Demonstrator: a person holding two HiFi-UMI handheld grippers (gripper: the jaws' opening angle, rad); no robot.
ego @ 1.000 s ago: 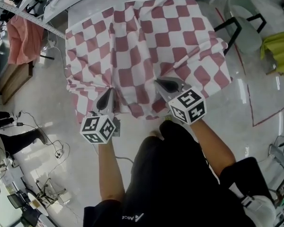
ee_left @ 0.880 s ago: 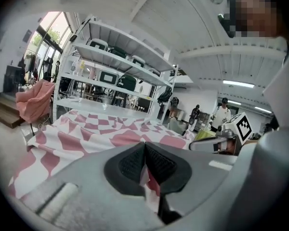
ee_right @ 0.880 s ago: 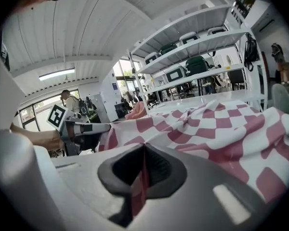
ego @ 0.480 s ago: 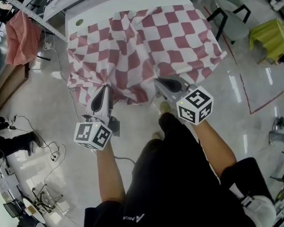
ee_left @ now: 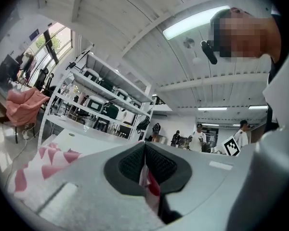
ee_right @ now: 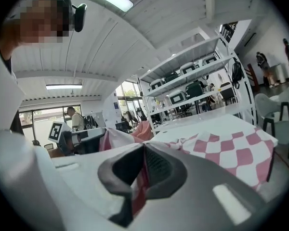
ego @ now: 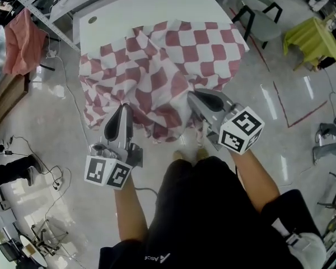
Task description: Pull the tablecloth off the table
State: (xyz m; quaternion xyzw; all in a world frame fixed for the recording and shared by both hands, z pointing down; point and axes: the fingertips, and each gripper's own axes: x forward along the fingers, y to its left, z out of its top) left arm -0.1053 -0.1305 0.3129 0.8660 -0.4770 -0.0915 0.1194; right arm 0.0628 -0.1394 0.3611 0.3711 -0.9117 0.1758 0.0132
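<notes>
Head view: checked tablecloth [ego: 162, 66] bunched on the near half of the white table [ego: 145, 10], its edge hanging over the front. Left gripper [ego: 124, 107] and right gripper [ego: 192, 95] meet that edge.
Left gripper view: jaws pinch a cloth fold.
Right gripper view: the same, 2 jaws clamped on cloth.

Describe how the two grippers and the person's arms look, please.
The left gripper and the right gripper are light grey and taper to the tip, with dark ribbed pads. Each bears a white cube with black square markers. The person wears a black short-sleeved top with small white print; the forearms are bare.
</notes>
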